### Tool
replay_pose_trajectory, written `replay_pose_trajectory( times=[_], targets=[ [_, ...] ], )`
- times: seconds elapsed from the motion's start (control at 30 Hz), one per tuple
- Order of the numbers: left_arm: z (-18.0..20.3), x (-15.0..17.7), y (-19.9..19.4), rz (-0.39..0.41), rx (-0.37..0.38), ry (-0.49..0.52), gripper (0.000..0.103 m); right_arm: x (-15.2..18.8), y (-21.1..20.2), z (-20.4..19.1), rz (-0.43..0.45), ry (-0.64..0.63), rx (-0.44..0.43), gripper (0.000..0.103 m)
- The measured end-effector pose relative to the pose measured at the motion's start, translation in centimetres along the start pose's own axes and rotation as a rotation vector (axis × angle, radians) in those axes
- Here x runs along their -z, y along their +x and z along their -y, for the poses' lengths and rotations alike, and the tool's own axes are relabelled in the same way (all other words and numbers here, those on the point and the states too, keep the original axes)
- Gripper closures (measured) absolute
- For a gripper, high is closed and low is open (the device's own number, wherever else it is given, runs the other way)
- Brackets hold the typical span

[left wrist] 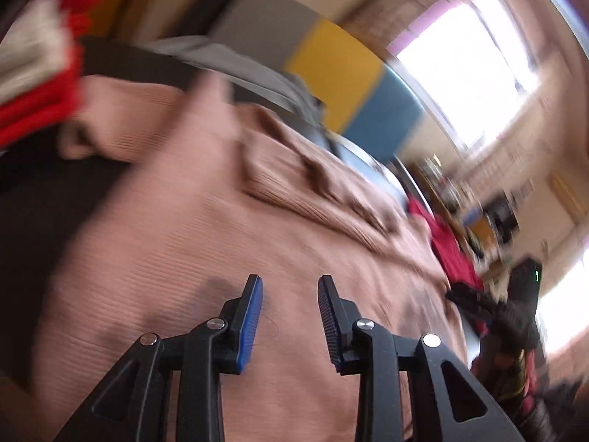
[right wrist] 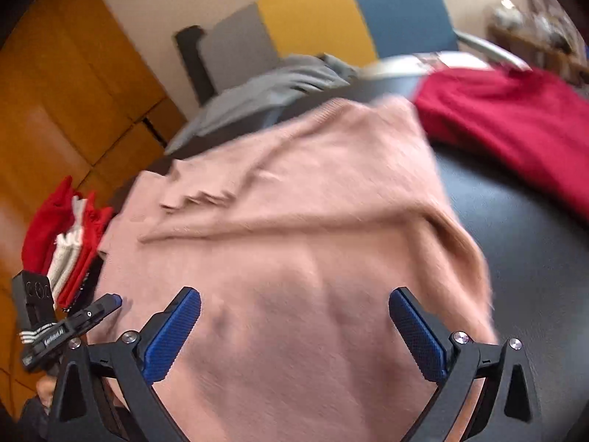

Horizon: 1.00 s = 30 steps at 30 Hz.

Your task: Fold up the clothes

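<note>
Here both grippers hover over the rumpled pink knitted sweater (right wrist: 294, 228) on the dark tabletop (right wrist: 515, 228): left gripper (left wrist: 291, 294) narrowly parted and empty, right gripper (right wrist: 294, 305) spread wide and empty.

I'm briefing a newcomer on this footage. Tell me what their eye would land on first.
The pink sweater dominates, spread over the dark table under both open grippers, the right gripper spread wide. A dark red garment lies at the table's far right, and a folded red and white stack sits at the left edge.
</note>
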<state>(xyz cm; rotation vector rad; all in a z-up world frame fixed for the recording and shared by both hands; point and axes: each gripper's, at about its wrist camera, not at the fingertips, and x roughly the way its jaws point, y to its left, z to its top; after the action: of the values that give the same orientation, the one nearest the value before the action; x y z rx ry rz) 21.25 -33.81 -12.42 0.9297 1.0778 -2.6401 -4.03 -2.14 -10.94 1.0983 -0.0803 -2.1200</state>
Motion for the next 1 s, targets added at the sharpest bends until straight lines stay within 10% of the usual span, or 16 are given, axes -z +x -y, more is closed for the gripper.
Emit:
replay_pose_trajectory(
  times=[0.4, 0.63, 1.0],
  targets=[
    [-6.7, -6.6, -2.1, 0.261, -0.207, -0.399, 0.056, -6.7, 9.9, -2.4, -0.008, -0.294, 0.385, 0.000],
    [-8.2, -8.4, 1.1, 0.309, -0.386, -0.513, 0.056, -6.6, 9.8, 0.1, -0.020, -0.191, 0.302, 0.000],
    [-9.0, -10.3, 4.5, 0.349, -0.460, -0.685, 0.063, -6.3, 9.5, -0.2, -0.003, -0.199, 0.306, 0.000]
  ],
)
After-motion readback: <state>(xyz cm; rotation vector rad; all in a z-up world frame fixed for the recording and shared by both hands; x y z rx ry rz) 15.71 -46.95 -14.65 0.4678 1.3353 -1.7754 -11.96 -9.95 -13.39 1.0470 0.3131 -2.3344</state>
